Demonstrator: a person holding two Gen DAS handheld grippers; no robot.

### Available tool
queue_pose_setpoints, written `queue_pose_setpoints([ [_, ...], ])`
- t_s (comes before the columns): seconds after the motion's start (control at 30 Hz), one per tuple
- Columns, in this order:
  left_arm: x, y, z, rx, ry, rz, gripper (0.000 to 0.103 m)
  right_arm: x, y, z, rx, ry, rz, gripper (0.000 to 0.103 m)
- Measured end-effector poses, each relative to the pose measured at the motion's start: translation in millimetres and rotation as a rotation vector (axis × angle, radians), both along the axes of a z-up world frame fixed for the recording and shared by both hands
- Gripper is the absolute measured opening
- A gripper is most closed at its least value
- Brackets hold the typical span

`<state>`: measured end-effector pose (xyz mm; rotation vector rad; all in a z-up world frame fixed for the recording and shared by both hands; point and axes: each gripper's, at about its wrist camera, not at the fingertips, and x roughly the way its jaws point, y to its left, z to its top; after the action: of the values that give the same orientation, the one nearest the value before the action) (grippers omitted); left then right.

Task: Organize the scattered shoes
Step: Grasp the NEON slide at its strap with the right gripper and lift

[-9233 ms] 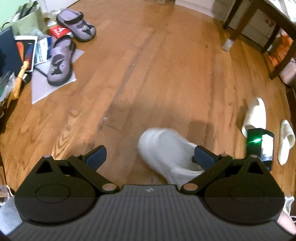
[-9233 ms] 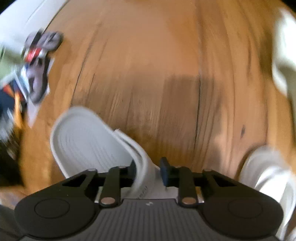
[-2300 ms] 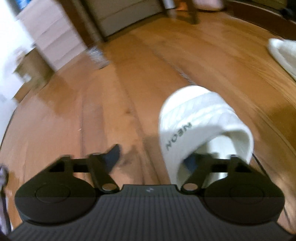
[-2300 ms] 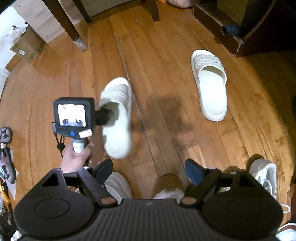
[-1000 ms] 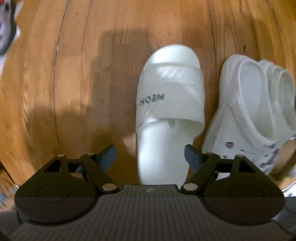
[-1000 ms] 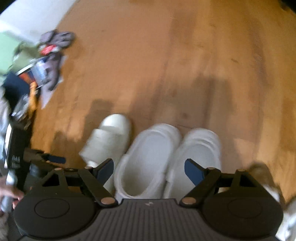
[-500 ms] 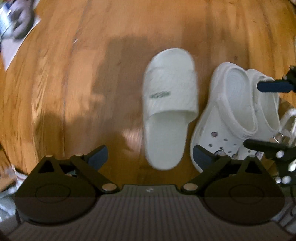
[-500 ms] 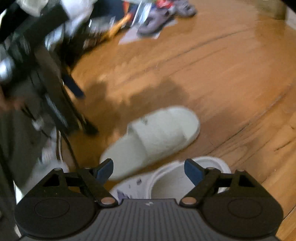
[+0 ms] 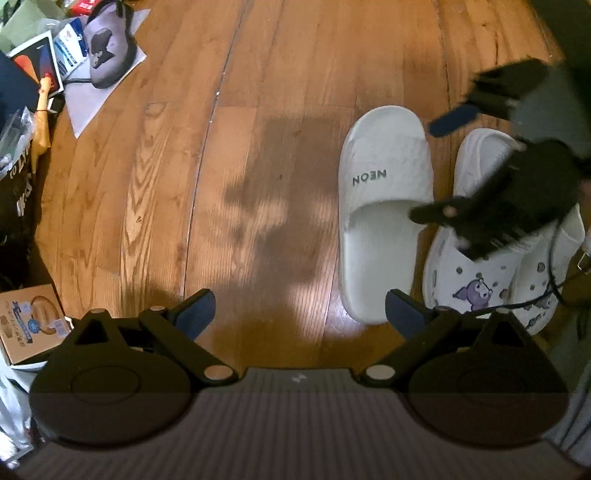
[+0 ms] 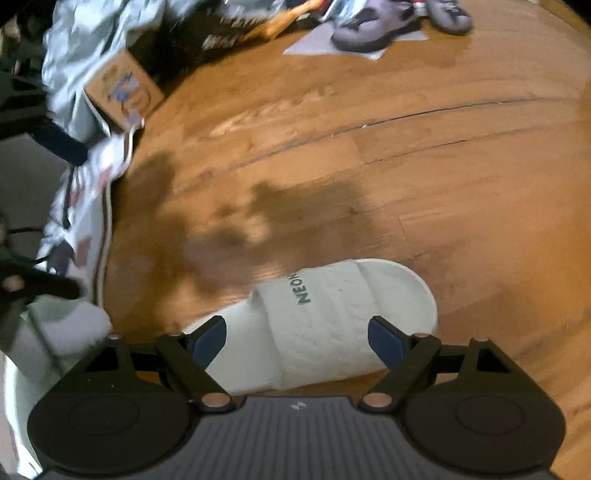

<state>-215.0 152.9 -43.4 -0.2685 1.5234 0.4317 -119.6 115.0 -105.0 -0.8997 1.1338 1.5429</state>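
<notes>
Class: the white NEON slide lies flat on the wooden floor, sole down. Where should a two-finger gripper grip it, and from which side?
Probably the band of the NEON slide, from above. It arches over the open footbed, so one finger can slip under it from the heel opening while the other presses on top. The toe is broad and flat, likely too wide.

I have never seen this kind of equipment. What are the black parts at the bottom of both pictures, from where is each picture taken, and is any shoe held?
A person holds a two-finger gripper in each hand, with a camera on each looking along the fingers. One picture is from the left gripper, one from the right gripper. Both are open and hold nothing. On the wooden floor lie a white NEON slide, white clogs beside it, and grey shoes farther away among clutter.
</notes>
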Motion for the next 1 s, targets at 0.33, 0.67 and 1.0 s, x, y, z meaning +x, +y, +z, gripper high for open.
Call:
queue_pose_setpoints([
  [0.33,-18.7,-15.7,-6.3,-0.061,-0.107,-0.014,0.1,-24.1,6.3,-35.9,-0.145,-0.191,0.12,0.086],
  [0.67,-20.3,-6.2,-0.5,-0.059,-0.072,0.089,0.1,-13.4,0.8,-43.9,-0.138,-0.22,0.041,0.089],
  [1.0,-31.9,-4.7,-14.3,-0.002,0.049,0.129,0.1,-28.5,23.7,-74.0,-0.192,-0.273,0.062,0.082],
])
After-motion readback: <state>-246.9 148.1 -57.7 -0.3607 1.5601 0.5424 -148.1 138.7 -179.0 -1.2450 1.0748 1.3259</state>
